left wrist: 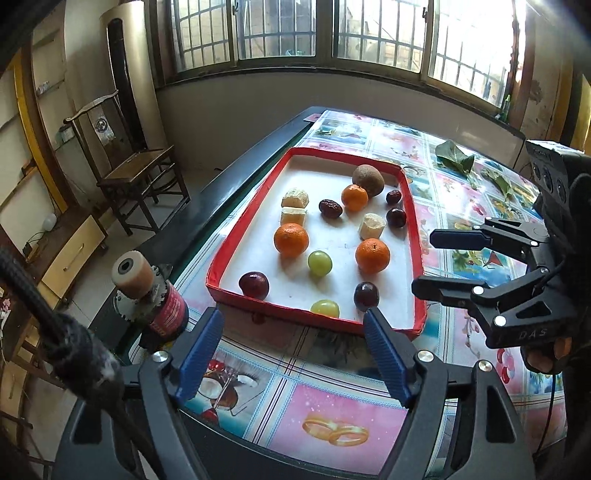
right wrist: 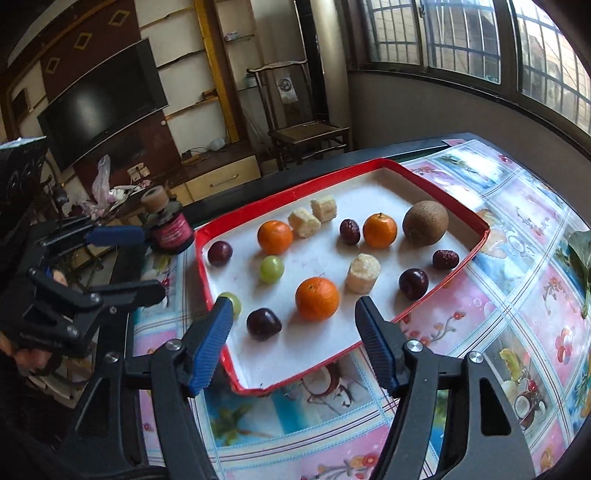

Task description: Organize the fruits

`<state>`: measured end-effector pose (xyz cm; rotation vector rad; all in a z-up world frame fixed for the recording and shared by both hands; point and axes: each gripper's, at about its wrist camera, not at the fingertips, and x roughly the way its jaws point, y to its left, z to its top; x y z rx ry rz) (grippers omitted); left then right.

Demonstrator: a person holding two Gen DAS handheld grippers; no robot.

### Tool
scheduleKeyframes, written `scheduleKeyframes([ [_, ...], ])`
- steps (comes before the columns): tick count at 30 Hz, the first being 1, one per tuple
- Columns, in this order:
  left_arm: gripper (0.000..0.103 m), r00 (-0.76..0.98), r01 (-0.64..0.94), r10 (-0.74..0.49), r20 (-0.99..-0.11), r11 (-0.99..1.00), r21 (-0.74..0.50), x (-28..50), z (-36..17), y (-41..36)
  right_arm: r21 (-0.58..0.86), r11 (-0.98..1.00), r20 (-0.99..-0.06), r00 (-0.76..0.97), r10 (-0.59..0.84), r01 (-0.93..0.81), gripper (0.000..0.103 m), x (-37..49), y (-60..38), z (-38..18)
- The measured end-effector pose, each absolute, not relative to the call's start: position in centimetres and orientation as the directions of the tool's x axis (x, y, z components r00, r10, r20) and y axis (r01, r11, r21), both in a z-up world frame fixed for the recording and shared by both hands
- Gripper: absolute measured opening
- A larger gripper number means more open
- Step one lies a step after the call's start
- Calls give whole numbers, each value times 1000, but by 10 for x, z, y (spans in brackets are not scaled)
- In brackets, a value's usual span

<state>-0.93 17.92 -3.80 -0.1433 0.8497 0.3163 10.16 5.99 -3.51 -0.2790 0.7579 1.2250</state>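
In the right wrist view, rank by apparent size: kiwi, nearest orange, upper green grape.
1. Kiwi and nearest orange: look alike; orange sits closer, so unranked.
2. Upper green grape: clearly smallest.

The left wrist view looks down along its own fingers from the near edge of the desk, facing the windows, close to the red tray. The right wrist view sits near the tray too, angled left toward the television. Both share the tray, the desk and the chair, and each catches the other gripper.
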Motion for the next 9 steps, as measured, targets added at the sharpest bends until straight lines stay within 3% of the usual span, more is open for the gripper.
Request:
scheduleKeyframes([
  [9, 79, 662, -343, 246, -708, 939, 5, -26, -27, 172, 191, 311, -655, 115, 747, -931, 70, 87, 54, -40],
])
